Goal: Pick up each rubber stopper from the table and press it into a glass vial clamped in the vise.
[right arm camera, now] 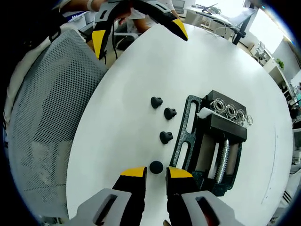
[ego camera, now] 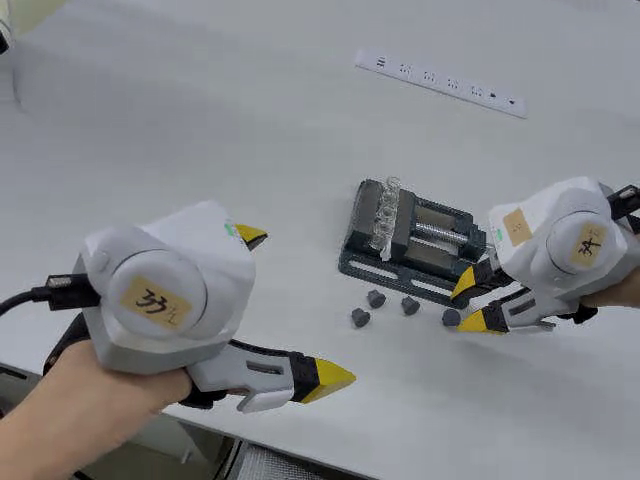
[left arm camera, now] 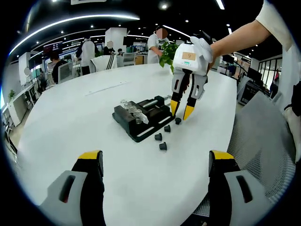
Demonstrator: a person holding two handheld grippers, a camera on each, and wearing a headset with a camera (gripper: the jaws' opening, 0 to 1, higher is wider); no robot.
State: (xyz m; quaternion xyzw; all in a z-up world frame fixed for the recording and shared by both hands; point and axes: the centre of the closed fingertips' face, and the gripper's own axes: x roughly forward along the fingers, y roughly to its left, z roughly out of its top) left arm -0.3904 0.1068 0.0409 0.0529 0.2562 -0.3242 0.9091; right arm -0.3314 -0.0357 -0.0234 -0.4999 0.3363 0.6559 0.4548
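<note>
Four small dark rubber stoppers [ego camera: 376,298] on white table [ego camera: 200,120], beside black metal vise [ego camera: 358,262] w/ clear glass vials [ego camera: 385,212], blurry. Part-open, empty right claw [ego camera: 467,305], one stopper just at its tips; left claw [ego camera: 292,306] wide open, empty.

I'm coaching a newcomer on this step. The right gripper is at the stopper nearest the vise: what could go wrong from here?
1. The stopper is small and rounded, just ahead of the open tips of the right gripper; an off-centre close could flick it away.
2. It lies close beside the vise, so a jaw may knock the metal.
3. The glass vials stand packed in a row; a tilted press might miss or crack one.
</note>
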